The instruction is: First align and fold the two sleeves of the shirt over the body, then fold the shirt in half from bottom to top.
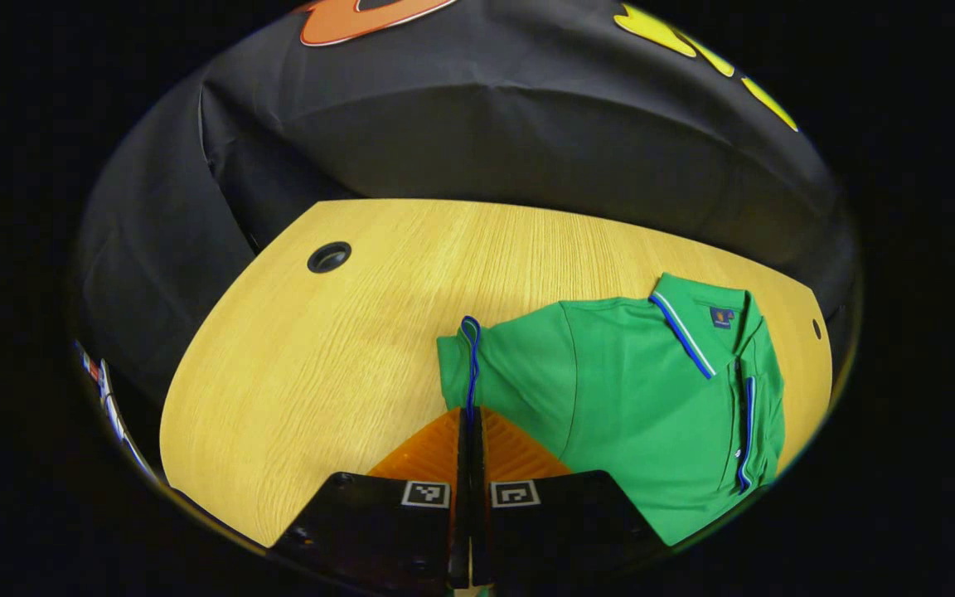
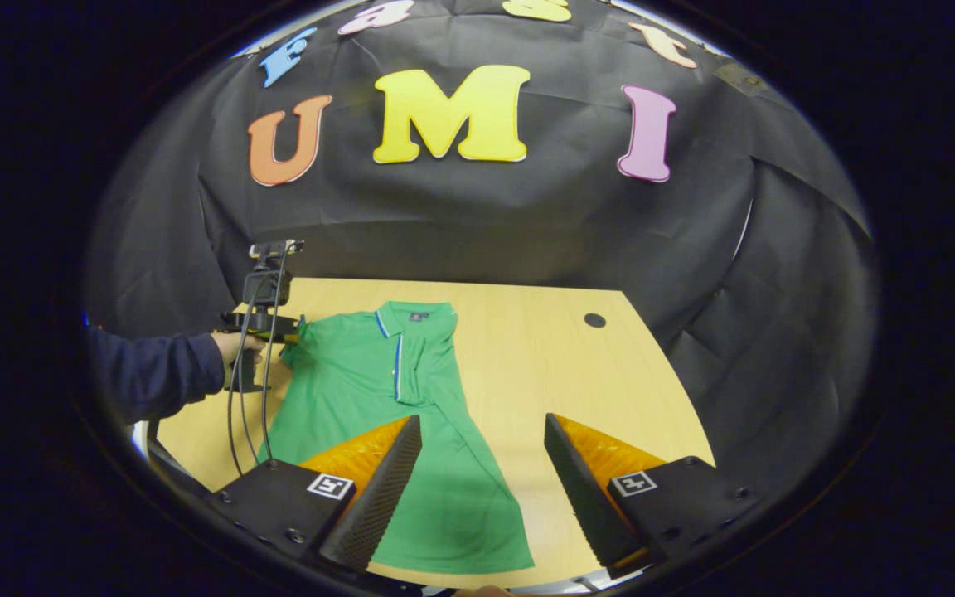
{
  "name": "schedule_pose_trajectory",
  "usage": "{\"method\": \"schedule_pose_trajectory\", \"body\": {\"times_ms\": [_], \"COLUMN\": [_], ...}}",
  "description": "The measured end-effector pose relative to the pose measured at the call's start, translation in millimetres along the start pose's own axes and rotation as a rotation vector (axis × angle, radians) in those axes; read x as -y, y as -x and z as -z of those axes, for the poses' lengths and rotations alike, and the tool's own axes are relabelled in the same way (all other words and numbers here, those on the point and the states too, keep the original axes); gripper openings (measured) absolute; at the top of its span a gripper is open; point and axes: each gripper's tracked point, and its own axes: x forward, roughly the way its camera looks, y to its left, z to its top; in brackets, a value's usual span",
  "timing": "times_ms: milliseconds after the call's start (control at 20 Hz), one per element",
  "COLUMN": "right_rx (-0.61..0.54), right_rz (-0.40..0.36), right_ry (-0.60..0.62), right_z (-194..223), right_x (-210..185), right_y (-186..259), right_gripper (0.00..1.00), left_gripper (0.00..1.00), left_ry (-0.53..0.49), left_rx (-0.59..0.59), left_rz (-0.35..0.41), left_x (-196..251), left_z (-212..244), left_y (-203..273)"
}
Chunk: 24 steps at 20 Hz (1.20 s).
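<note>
Left gripper [image 1: 469, 419] fingers are sitting pressed together at the bottom of the left gripper view, pinching the blue-piped cuff [image 1: 470, 348] of the shirt's sleeve [image 1: 504, 373] between them, so the fingers are closed on thin fabric. Ridged fingers are rising from blocky bodies carrying small square markers. Green shirt [image 1: 652, 398] is lying flat on the tabletop [image 1: 320, 373], a smooth knit polo with a striped collar [image 1: 681, 332] and blue-edged placket, spreading to the right of the fingers. Tabletop is showing pale wood grain with a round black grommet hole [image 1: 329, 257] at far left.

In the right gripper view, the right gripper [image 2: 482, 464] fingers are standing wide apart, wedge-shaped with finely textured inner faces, holding nothing and touching nothing. Shirt [image 2: 395, 390] is lying lengthwise below and ahead of them, its lower body passing under the left-hand finger and partly into the gap, hem nearest the camera, collar farthest. Bare tabletop [image 2: 544, 365] is lying under the other finger. Farther off at the left, a hand [image 2: 237, 344] with a dark sleeve [image 2: 154, 373] is holding the left gripper [image 2: 291, 332] at the shirt's sleeve edge, cables [image 2: 245, 398] hanging from it.
</note>
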Motion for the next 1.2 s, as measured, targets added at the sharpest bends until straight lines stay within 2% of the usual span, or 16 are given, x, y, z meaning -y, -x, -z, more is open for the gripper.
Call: {"method": "schedule_pose_trajectory", "body": {"times_ms": [100, 200, 500, 550, 650, 1200], "right_rx": [0.001, -0.003, -0.003, -0.007, -0.014, -0.031], "right_rz": [-0.007, -0.013, -0.002, -0.002, 0.0, 0.06], "right_ry": [-0.003, -0.004, 0.014, 0.014, 0.01, -0.055], "right_z": [-0.2, -0.4, -1.6, -0.4, 2.7, 20.3], "right_x": [-0.7, -1.0, 5.5, 6.7, 10.0, 46.4], "right_y": [0.8, 0.5, 4.6, 5.6, 7.2, 0.5], "right_gripper": [0.93, 0.96, 0.96, 0.93, 0.96, 0.96], "left_gripper": [0.04, 0.04, 0.04, 0.04, 0.04, 0.04], "left_ry": [-0.022, -0.051, -0.102, -0.101, -0.098, -0.207], "left_rx": [0.018, 0.037, 0.077, 0.08, 0.088, 0.08], "left_rz": [0.011, 0.016, 0.103, 0.117, 0.143, 0.243], "left_x": [6.2, 14.5, 69.7, 79.8, 98.9, 189.7], "left_z": [-8.5, -17.1, -31.7, -32.7, -33.5, -1.5], "left_y": [7.9, 15.0, 37.2, 40.4, 46.9, 70.6]}}
